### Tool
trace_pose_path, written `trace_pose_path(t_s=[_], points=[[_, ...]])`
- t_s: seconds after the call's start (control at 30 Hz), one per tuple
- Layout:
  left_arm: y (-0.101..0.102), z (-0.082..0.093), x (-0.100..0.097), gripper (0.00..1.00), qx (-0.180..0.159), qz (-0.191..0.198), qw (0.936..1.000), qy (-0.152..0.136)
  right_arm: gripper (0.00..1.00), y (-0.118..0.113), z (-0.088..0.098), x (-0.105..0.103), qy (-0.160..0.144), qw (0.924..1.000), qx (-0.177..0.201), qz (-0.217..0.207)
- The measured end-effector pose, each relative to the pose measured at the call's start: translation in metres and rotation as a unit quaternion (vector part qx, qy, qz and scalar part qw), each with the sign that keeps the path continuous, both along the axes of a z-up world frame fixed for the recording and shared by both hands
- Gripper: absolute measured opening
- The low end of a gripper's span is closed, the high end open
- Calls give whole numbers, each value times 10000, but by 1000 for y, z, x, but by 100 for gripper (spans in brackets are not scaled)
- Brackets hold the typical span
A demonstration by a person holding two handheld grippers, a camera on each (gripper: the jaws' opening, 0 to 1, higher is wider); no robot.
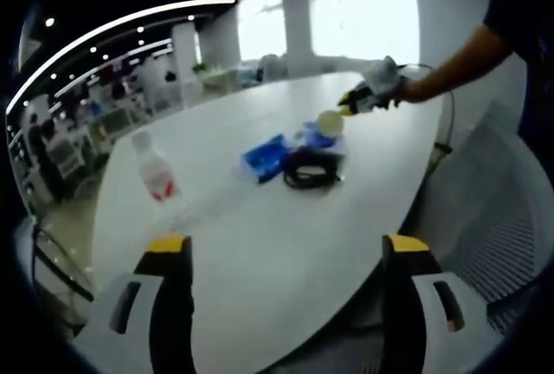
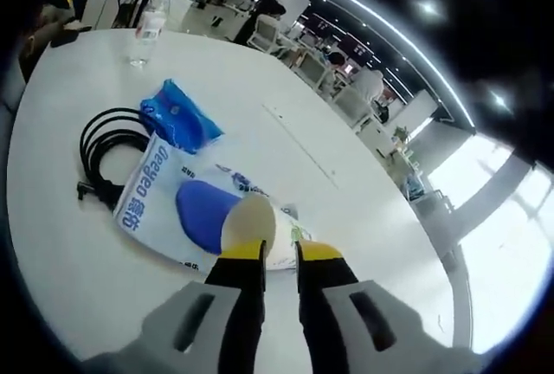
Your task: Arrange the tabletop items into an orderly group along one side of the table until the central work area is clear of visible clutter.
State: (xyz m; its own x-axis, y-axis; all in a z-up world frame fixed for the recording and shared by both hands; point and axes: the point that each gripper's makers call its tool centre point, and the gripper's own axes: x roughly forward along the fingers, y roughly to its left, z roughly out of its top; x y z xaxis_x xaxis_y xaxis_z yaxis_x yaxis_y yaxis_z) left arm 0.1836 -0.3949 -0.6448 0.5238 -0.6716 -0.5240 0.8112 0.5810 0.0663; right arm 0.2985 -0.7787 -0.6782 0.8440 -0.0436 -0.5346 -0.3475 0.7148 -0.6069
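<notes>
**Right gripper carrying a small round object over the clutter pile**

In the right gripper view, the right gripper (image 2: 279, 248) has its yellow-tipped jaws drawn close together, pinching a pale, round, disc-like object (image 2: 248, 222) (a lid or small cup, I cannot tell which) by its edge. Just beyond it on the white table (image 2: 363, 201) lies a flat white pouch with blue print (image 2: 160, 196), and a dark blue oval item (image 2: 201, 214) rests on top of it. Left of the pouch is a coiled black cable (image 2: 104, 153), touching its edge; a crumpled blue packet (image 2: 177, 123) sits at the pouch's far end. Much farther off, near the table's far edge, stands a clear plastic bottle (image 2: 149, 23).

In the left gripper view, the left gripper (image 1: 286, 257) hangs low at the near table edge with jaws spread wide and nothing between them. The bottle (image 1: 156, 170) stands to its left, well apart from the cluster of the cable (image 1: 312, 170) and blue packet (image 1: 267, 156), over which the right gripper (image 1: 357, 101) hangs.

The step in hand looks like placing the round object with the group. To do it well, I would lower it flat onto bare table just beside the pouch, not onto the sloping pile, and release only once it rests. The bottle remains the outlier to bring in.
</notes>
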Motion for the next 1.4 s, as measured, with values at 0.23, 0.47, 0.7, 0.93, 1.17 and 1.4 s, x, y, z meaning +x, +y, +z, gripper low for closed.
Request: trace_pose_path(t_s=[0.23,0.47,0.7,0.93,1.17,1.4], points=[[1,-1,0,86,38,9,10000,18,9,0,-1,7,17,10000,-82,46],[2,-3,0,84,75,18,10000,32,3,-1,-3,11,37,9999,-158,18],[1,-2,1,84,71,4,10000,13,1,-5,3,9,-28,9999,-153,-42],[0,-1,0,84,74,-26,10000,-40,1,-2,9,3,-96,9999,-114,-48],[-1,1,0,83,57,-62,9999,-94,1,9,19,-7,-201,9997,-86,66],[0,3,1,83,12,-33,9999,-140,1,24,30,-15,-296,9994,53,176]])
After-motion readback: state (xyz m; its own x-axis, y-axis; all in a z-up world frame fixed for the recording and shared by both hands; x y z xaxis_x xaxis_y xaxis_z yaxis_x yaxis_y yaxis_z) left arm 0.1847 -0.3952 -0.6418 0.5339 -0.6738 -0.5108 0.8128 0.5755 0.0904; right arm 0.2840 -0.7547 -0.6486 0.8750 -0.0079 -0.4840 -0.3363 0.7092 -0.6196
